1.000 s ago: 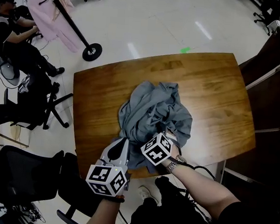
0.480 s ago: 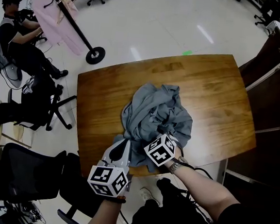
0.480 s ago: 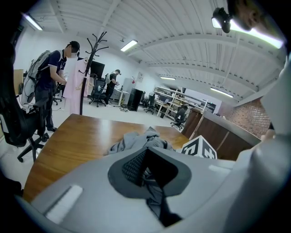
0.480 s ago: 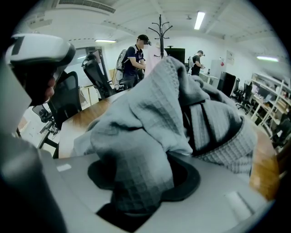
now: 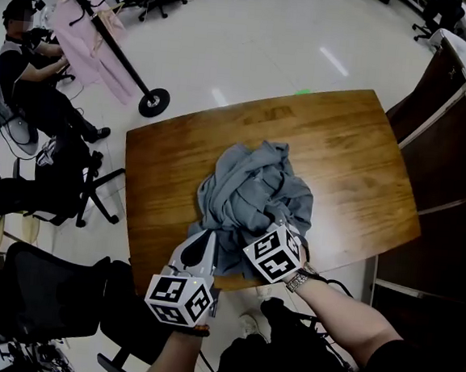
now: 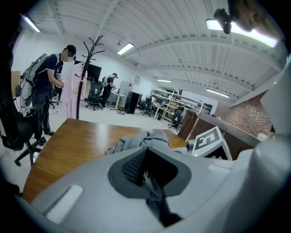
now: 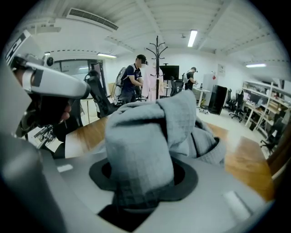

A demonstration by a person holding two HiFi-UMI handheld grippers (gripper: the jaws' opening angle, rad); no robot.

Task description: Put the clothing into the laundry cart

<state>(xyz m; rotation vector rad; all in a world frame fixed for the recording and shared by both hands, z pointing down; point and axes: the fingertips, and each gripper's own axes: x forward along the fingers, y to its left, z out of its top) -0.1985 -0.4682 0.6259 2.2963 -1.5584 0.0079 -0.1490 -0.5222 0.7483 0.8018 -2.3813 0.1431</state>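
A crumpled grey garment [image 5: 253, 187] lies in the middle of the wooden table [image 5: 358, 143]. My right gripper [image 5: 283, 228] is pushed into its near right edge. In the right gripper view a thick fold of the grey cloth [image 7: 150, 132] fills the gap of the right gripper [image 7: 141, 182], whose jaws are closing on it. My left gripper [image 5: 206, 237] sits at the garment's near left edge. In the left gripper view, the left gripper [image 6: 148, 172] stands nearly together with a thin dark strip of cloth pinched in it, and the garment [image 6: 150, 138] heaps beyond.
A dark brown cart-like frame [image 5: 454, 160] stands right of the table. A coat rack with a pink garment [image 5: 84, 30] and a seated person [image 5: 24, 74] are at the far left. Black office chairs [image 5: 63, 182] stand left of the table and near its front corner [image 5: 44, 302].
The right gripper's cube has shifted a little right and toward me, and the garment's near edge has bunched up around it. The left gripper has stayed where it was.
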